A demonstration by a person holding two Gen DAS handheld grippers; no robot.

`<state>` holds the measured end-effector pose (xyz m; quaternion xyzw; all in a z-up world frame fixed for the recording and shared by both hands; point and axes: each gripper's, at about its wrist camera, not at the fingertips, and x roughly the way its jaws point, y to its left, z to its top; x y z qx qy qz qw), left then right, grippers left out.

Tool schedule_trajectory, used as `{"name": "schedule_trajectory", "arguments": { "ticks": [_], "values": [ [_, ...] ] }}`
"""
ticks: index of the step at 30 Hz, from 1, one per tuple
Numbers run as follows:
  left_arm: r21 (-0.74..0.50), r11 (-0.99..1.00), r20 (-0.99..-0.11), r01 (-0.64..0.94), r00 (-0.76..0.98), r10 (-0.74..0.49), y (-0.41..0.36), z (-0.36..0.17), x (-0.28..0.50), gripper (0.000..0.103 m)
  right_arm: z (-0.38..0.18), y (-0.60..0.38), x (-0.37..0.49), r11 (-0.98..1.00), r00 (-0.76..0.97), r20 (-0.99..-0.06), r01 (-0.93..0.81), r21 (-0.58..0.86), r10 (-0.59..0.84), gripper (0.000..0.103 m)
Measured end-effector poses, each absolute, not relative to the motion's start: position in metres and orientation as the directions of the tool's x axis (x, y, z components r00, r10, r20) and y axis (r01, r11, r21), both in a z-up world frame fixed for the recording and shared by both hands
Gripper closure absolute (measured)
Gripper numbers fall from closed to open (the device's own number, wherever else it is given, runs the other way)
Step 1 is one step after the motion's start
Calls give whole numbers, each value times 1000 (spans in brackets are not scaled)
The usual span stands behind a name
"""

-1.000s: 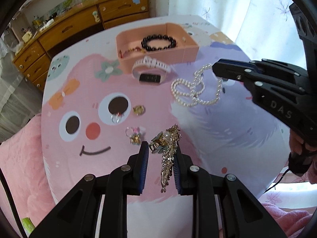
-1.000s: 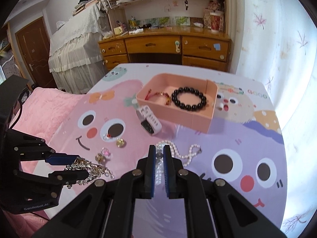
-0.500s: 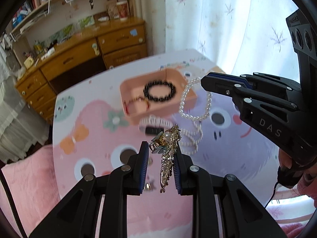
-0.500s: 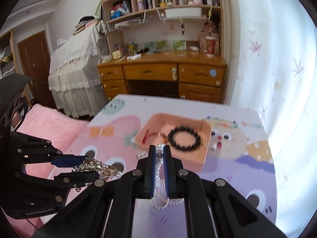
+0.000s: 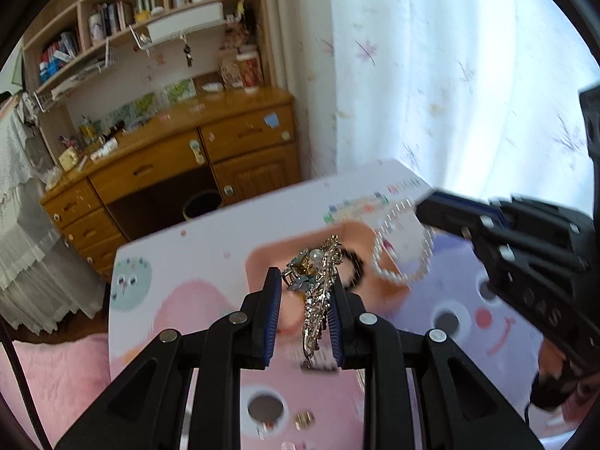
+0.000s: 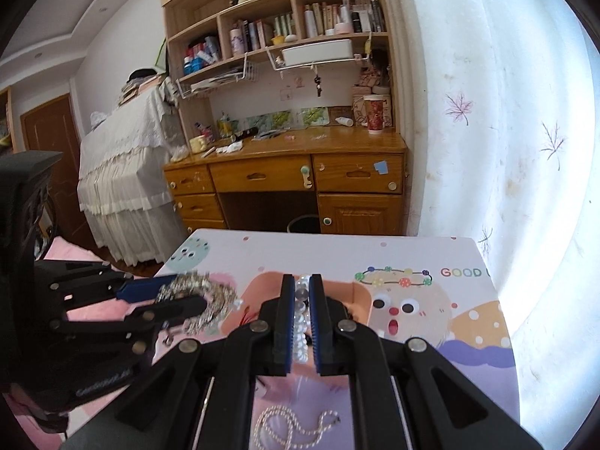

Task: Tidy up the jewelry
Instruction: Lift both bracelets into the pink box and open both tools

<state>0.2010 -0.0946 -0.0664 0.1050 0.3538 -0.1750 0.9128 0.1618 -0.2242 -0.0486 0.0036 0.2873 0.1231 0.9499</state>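
Observation:
My left gripper [image 5: 304,292] is shut on a gold and silver hair ornament [image 5: 317,288] and holds it in the air in front of the pink tray [image 5: 262,262]. My right gripper [image 6: 302,300] is shut on a white pearl necklace [image 6: 301,322], which hangs down in loops [image 6: 288,425] above the tray [image 6: 360,292]. In the left wrist view the right gripper [image 5: 423,212] holds the pearls [image 5: 401,247] over the tray's right part. In the right wrist view the left gripper [image 6: 195,294] and its ornament [image 6: 204,300] are at the left. A black bead bracelet [image 5: 354,262] lies in the tray.
The table has a pink and purple cartoon cover [image 6: 431,300]. Small rings [image 5: 303,418] lie on the cover near me. A wooden desk [image 6: 285,176] with shelves stands beyond the table's far edge, and a white curtain [image 6: 506,150] hangs at the right.
Both grippers have risen and moved forward toward the tray, carrying the hair ornament and the pearl necklace. The pearls now hang fully off the table.

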Motion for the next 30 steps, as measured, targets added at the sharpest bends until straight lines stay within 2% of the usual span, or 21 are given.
{"name": "schedule_trajectory", "arguments": {
  "ticks": [4,12,14,15,16,21,24,26,30],
  "values": [
    [121,920,-668,372,717,-202,-102,-74,227,82,-58,-228,180,966,782,-571,-241,94,250,96],
    [79,936,-718,343,670,-185,-104,-96,252,80,-75,-233,202,964,729,-631,-213,158,265,94],
    [81,938,-739,338,652,-171,-105,-99,253,61,-81,-237,208,965,699,-665,-187,185,263,83],
    [73,938,-744,339,645,-175,-104,-99,254,54,-84,-239,210,963,689,-674,-177,203,268,76],
    [63,938,-745,340,641,-182,-103,-99,253,44,-85,-242,210,961,687,-673,-171,216,273,75],
    [58,937,-759,343,625,-182,-96,-99,251,39,-88,-249,207,959,675,-684,-147,242,276,73],
    [57,942,-775,331,610,-167,-89,-103,249,30,-90,-250,206,961,666,-696,-138,240,269,73],
    [47,946,-791,320,591,-160,-81,-107,248,29,-92,-249,202,960,655,-705,-135,247,273,73],
    [20,959,-827,283,544,-143,-61,-115,246,29,-97,-246,192,953,632,-719,-122,277,290,62]
  ]
}}
